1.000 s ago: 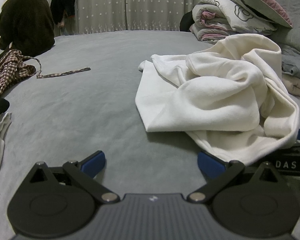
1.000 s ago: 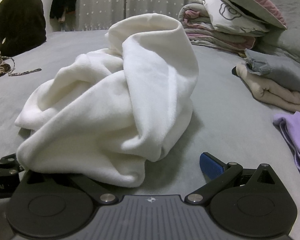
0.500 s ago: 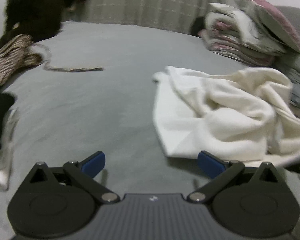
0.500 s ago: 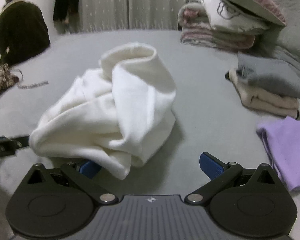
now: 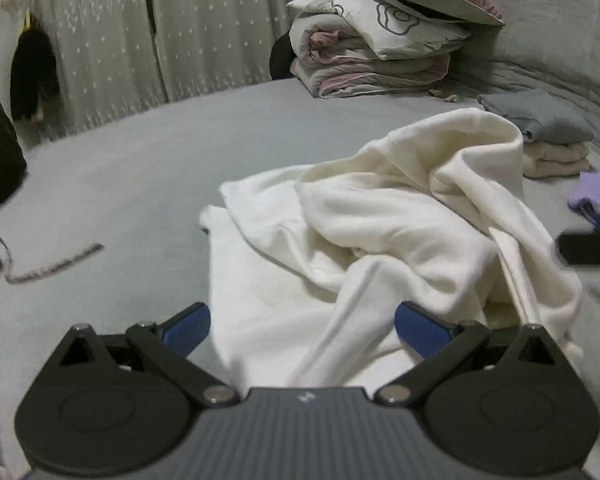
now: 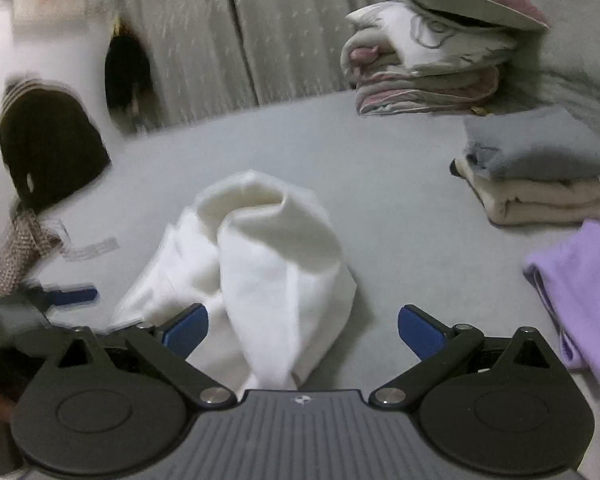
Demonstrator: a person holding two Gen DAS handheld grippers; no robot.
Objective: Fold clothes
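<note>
A crumpled cream-white garment (image 5: 380, 232) lies in a heap on the grey bed (image 5: 120, 168). My left gripper (image 5: 302, 326) is open, its blue-tipped fingers spread over the garment's near edge, which runs under the gripper body. My right gripper (image 6: 302, 328) is open too, above the near end of the same garment (image 6: 268, 260), with cloth lying between its fingers. The right gripper shows as a dark bar at the right edge of the left wrist view (image 5: 588, 244). The left gripper shows blurred at the left of the right wrist view (image 6: 60, 298).
Folded grey and beige clothes (image 6: 536, 168) are stacked at the right, with a folded purple garment (image 6: 580, 284) nearer. Piled bedding and pillows (image 5: 380, 48) stand at the back. A dark coat (image 6: 48, 148) and a checked garment (image 6: 16, 256) lie at the left. Curtains hang behind.
Both grippers have moved: the left has swung right and closer, onto the garment's near edge. The right has pulled back and higher, so the heap looks smaller. Both stayed open.
</note>
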